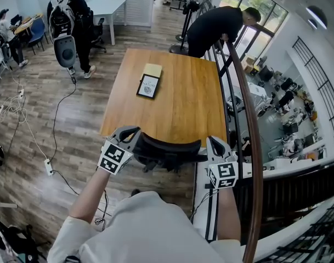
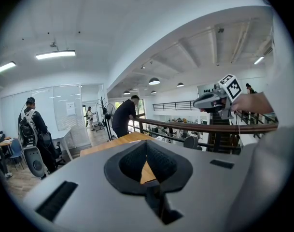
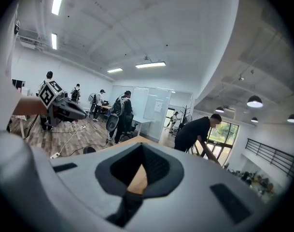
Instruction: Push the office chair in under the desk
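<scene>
Chair [image 1: 169, 149]: black, its back sits just beside the near edge of the desk [image 1: 172, 100], with the seat hidden beneath the top. By that, the push looks nearly or wholly done; at most a last nudge forward is left, then letting go.

Left gripper [image 1: 131, 131] at the left end of the chair back, right gripper [image 1: 213, 142] at the right end. Both close to the back; cannot tell if they touch it. In each gripper view the jaws are closed tip to tip, nothing between them, only a sliver of wooden top showing past the pads.

Desk: plain wood top. A dark book [image 1: 148, 85] and a yellow pad [image 1: 152, 70] lie touching at mid-desk, otherwise bare.

Room: open office, plank floor [image 1: 73, 125], cable [image 1: 57, 114] trailing to a power strip at left. Curved railing [image 1: 249, 119] to the right over a lower level. A person bends at the far right corner of the desk; others stand at far left by white tables.
</scene>
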The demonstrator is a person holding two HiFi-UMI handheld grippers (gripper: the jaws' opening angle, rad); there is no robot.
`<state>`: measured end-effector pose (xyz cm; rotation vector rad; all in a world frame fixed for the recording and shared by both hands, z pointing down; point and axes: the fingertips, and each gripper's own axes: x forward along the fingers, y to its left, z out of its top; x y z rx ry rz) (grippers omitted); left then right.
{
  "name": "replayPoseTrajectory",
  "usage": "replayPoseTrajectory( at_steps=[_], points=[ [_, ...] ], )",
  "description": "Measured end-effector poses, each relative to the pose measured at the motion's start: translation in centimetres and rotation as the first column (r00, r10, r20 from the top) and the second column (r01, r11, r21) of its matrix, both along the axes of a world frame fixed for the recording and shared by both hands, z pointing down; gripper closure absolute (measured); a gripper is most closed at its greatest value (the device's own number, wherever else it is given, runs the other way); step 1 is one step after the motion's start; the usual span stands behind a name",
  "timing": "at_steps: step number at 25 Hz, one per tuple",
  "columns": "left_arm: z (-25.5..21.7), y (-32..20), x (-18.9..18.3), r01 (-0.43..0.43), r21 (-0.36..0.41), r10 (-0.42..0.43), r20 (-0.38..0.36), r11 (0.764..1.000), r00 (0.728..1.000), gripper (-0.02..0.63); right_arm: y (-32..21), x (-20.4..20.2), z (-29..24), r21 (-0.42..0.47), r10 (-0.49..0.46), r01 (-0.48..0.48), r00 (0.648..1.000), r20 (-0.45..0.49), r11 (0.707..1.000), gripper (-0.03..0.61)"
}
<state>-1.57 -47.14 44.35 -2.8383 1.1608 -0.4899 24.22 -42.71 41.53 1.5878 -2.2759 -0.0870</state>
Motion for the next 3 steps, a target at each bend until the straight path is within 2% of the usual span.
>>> replayPoseTrajectory(
  at_steps=[3],
  points=[
    [0.11,0.09,0.08,0.002,-0.01,-0.002,0.0,1.0,1.0,0.62,-0.03,0.08,-0.09,0.0,-0.002,0.002,1.0,0.003,1.0,0.577]
  ],
)
